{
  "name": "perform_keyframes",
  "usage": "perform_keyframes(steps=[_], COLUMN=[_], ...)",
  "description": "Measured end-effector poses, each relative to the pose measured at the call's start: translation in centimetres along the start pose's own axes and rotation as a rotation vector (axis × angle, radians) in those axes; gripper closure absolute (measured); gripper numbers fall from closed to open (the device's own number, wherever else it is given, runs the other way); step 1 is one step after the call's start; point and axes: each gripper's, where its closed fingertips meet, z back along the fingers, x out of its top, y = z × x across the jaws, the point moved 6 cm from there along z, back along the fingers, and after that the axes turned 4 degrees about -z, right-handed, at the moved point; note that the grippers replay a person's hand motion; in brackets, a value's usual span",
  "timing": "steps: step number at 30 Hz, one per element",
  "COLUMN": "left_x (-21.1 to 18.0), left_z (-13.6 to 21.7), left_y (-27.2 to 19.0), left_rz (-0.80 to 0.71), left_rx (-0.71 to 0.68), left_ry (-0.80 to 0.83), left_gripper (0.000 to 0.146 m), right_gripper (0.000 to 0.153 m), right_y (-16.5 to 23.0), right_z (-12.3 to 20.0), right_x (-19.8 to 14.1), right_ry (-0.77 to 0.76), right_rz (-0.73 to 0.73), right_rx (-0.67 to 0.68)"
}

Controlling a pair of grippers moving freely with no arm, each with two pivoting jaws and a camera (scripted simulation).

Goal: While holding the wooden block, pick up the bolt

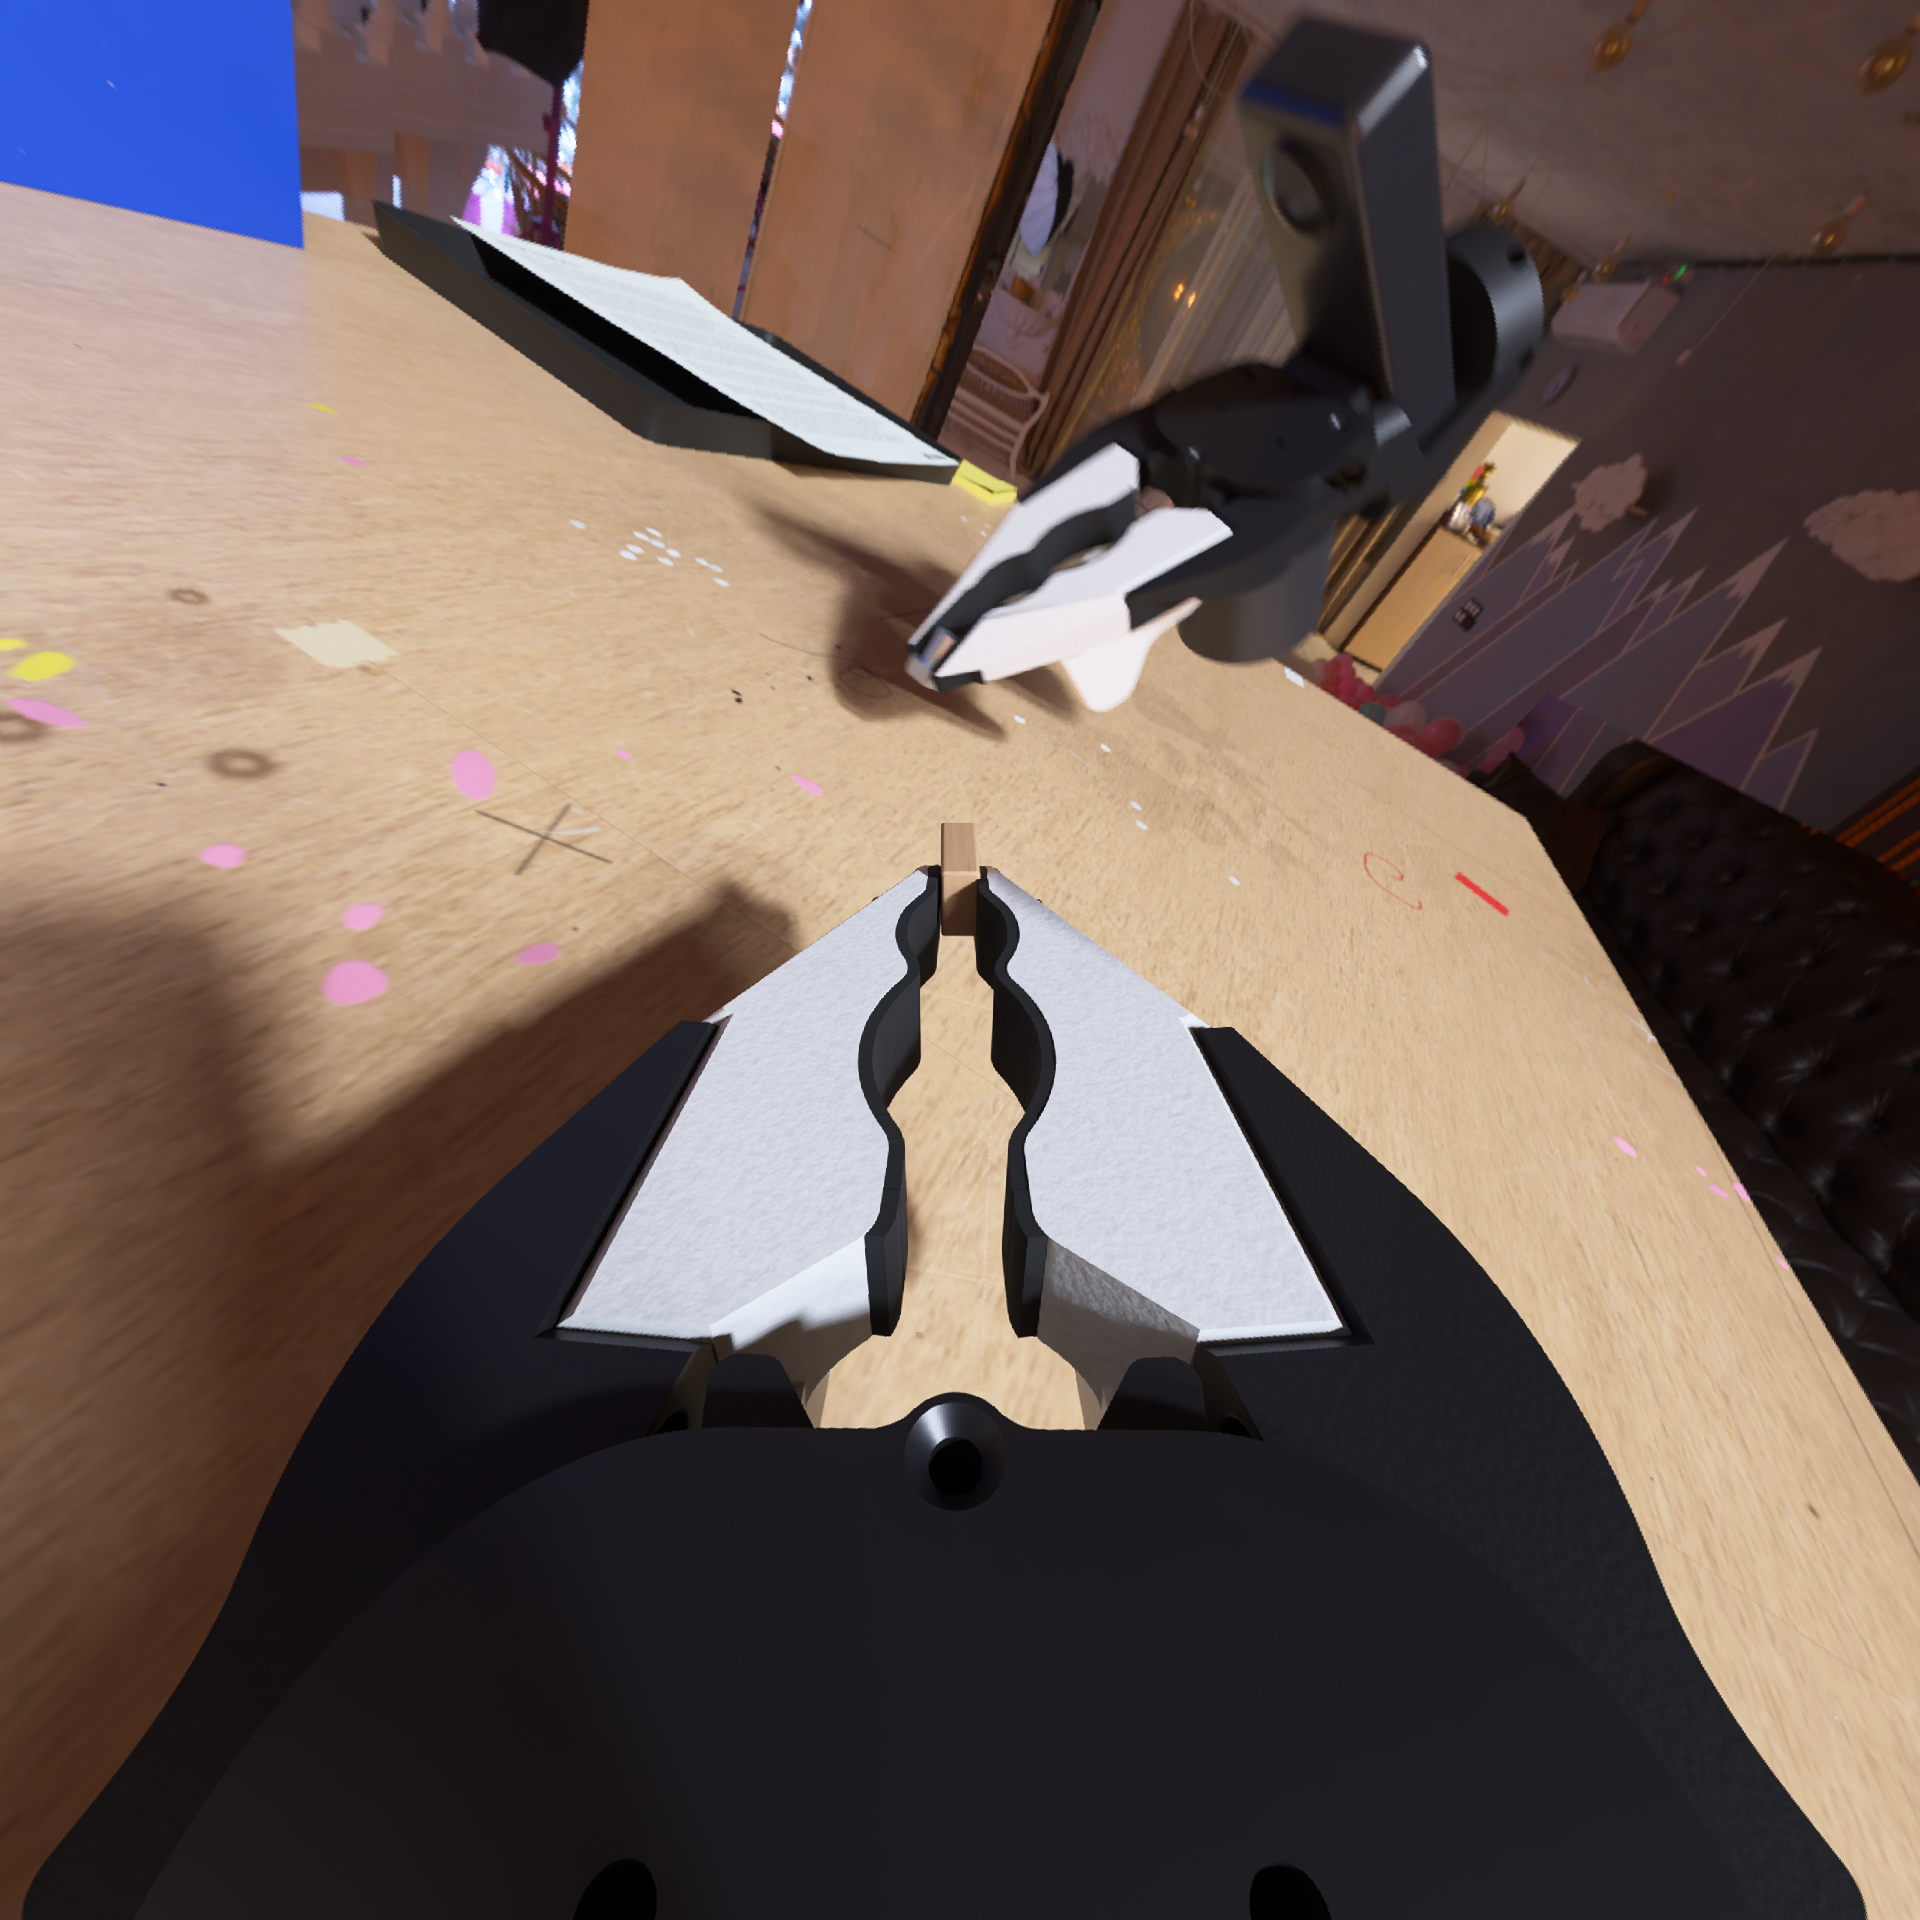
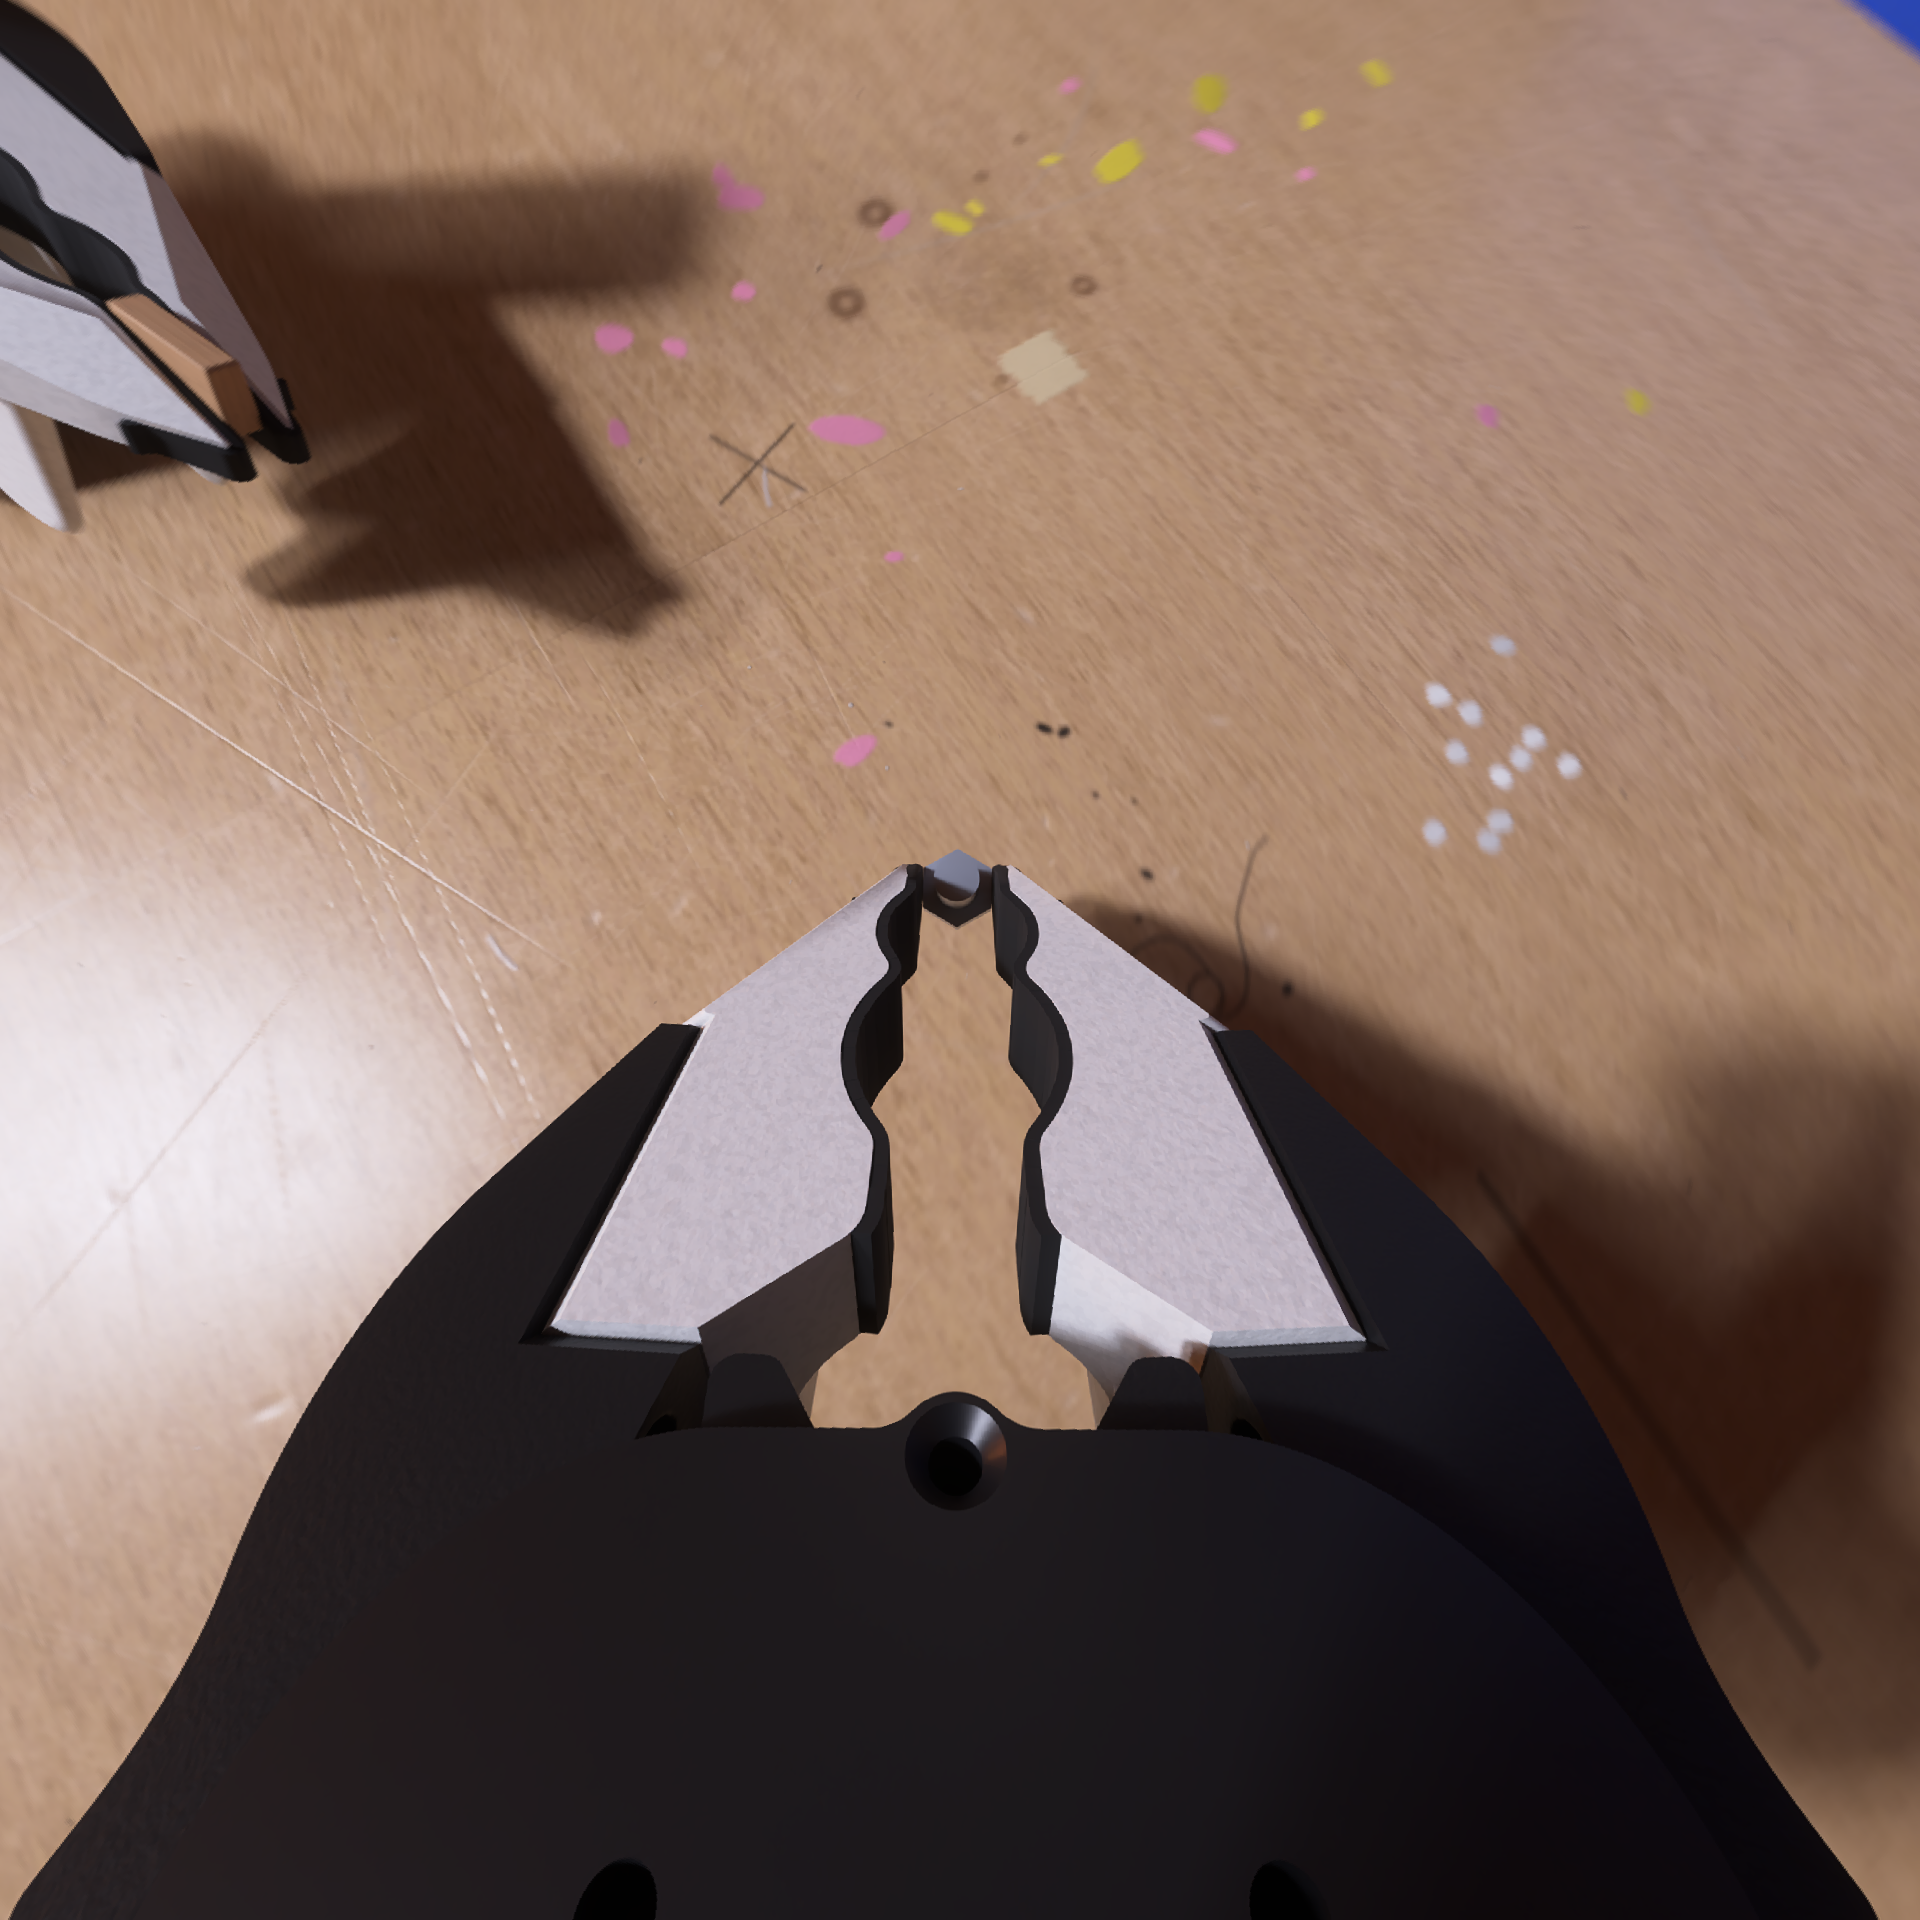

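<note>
My left gripper [image 1: 957, 883] is shut on a small wooden block [image 1: 957, 868] that sticks out past its fingertips, above the wooden table [image 1: 312, 540]. The block also shows in the right wrist view [image 2: 203, 366], held in the left gripper [image 2: 249, 431] at the upper left. My right gripper [image 2: 956, 883] is shut on a small grey bolt [image 2: 954, 878] with a hexagonal head, pinched at the fingertips close over the table [image 2: 1351, 520]. In the left wrist view the right gripper [image 1: 930, 660] points down at the table with the bolt [image 1: 935, 649] at its tips.
A black tray with a white sheet [image 1: 675, 343] lies at the table's far edge, with a yellow note [image 1: 982, 480] beside it. The table bears paint spots and a pencil cross [image 2: 758, 465]. A dark sofa [image 1: 1766, 987] stands past the table's right edge.
</note>
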Motion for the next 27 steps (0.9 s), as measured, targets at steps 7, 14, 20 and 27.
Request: perform_keyframes(steps=[7, 14, 20, 27], left_x=[0.3, -1.1, 2.4, 2.1], left_z=[0.3, -3.6, -10.0, -14.0], left_y=[0.4, -1.6, -2.6, -0.7], left_rz=[0.022, -0.128, -0.068, -0.064], left_rx=[-0.010, 0.007, -0.010, 0.020], left_ry=[-0.023, 0.251, 0.387, 0.623], left_gripper=[0.141, 0.141, 0.141, 0.141], right_gripper=[0.140, 0.140, 0.140, 0.140], right_y=[-0.1, -1.2, -1.7, 0.3], right_z=[2.3, 3.8, 6.2, 6.2], right_x=[-2.1, -3.6, -5.6, -7.6], right_ry=[-0.211, -0.188, -0.113, -0.045], right_rz=[-0.172, -0.130, -0.048, 0.015], right_rx=[-0.058, -0.090, -0.148, -0.049])
